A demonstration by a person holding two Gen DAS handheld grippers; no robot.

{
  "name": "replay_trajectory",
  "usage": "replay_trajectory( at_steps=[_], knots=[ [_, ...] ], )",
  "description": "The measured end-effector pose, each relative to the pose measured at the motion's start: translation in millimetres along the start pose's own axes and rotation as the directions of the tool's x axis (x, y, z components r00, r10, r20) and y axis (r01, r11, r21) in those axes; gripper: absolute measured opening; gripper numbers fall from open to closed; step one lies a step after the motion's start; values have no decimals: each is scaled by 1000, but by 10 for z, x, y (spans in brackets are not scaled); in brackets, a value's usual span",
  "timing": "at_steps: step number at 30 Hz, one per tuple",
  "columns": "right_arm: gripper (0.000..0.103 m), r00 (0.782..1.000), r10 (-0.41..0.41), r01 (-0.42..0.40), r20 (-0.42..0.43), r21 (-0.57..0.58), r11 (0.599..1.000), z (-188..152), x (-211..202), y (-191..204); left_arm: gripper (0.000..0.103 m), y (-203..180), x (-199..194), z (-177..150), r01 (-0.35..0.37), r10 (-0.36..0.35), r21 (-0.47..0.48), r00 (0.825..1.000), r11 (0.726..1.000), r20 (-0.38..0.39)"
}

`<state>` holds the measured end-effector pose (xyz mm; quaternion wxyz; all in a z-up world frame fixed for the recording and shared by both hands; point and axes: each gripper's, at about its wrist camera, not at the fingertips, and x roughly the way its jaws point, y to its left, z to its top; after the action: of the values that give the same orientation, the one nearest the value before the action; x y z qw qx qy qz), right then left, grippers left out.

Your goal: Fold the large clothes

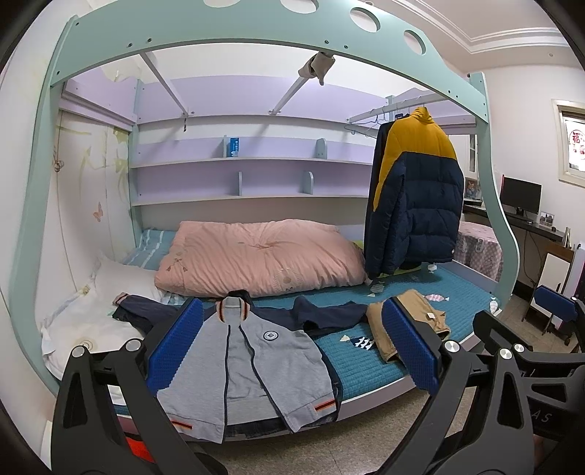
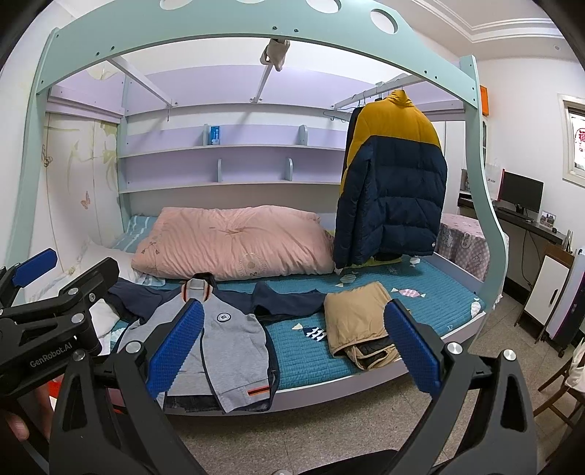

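Observation:
A grey zip jacket with navy sleeves [image 1: 252, 361] lies spread flat, front up, on the teal bed cover [image 1: 457, 292], its hem hanging over the front edge; it also shows in the right wrist view [image 2: 234, 343]. My left gripper [image 1: 292, 343] is open and empty, held in the air in front of the jacket. My right gripper [image 2: 292, 343] is open and empty, between the jacket and a folded tan garment [image 2: 358, 321]. The right gripper shows at the right edge of the left wrist view [image 1: 526, 329]; the left gripper shows at the left of the right wrist view [image 2: 55, 277].
A pink quilt [image 1: 259, 255] lies at the back of the bed. A yellow and navy puffer jacket [image 1: 416, 193] hangs from a rail at the right. A mint bed frame [image 1: 256, 33] arches overhead. A desk with a monitor [image 1: 521, 195] stands at the right.

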<state>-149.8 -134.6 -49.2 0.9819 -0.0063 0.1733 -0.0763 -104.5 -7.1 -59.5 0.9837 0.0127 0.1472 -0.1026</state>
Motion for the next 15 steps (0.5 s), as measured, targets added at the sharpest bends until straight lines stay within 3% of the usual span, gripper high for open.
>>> replay_trajectory(
  at_steps=[15],
  knots=[
    [95,1000,5,-5,3,-1,1000,-5,1,17,98,79,-2,39,-21,21,2,1000,1000,17]
  ],
)
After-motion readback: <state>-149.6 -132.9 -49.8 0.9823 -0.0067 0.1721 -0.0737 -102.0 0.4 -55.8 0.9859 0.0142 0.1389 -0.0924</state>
